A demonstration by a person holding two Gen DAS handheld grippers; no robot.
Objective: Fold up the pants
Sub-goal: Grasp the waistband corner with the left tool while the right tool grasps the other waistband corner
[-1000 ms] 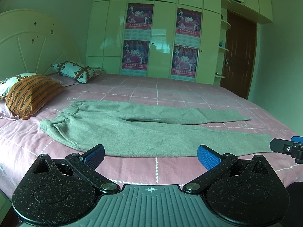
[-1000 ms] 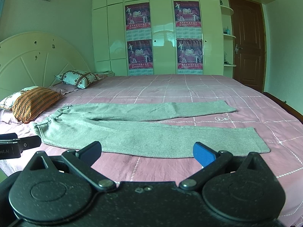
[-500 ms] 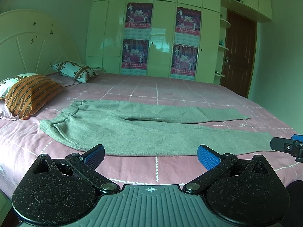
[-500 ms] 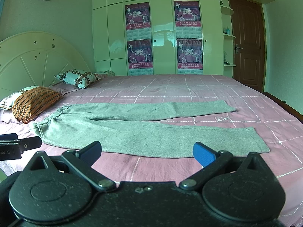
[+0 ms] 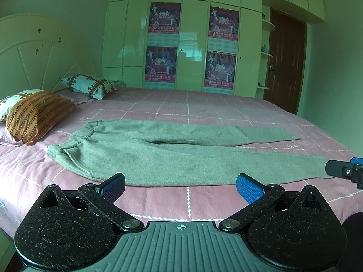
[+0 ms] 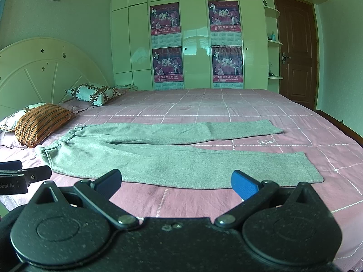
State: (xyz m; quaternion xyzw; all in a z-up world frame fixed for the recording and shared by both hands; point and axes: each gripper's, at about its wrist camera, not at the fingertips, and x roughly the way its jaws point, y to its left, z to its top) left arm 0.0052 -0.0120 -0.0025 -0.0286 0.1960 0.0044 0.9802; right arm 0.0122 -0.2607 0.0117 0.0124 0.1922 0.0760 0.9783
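Grey pants (image 5: 172, 154) lie flat on the pink bed, waistband to the left near the pillows, both legs stretched to the right and slightly apart. They also show in the right wrist view (image 6: 172, 156). My left gripper (image 5: 180, 187) is open and empty, just in front of the near leg's edge. My right gripper (image 6: 177, 182) is open and empty, also in front of the near leg. The right gripper's tip shows at the right edge of the left wrist view (image 5: 344, 170); the left gripper shows at the left edge of the right wrist view (image 6: 22, 176).
The pink checked bedsheet (image 5: 204, 108) covers a wide bed. An orange striped pillow (image 5: 36, 113) and a patterned pillow (image 5: 88, 87) lie by the headboard at left. A wardrobe with posters (image 6: 195, 45) and a brown door (image 6: 297, 54) stand behind.
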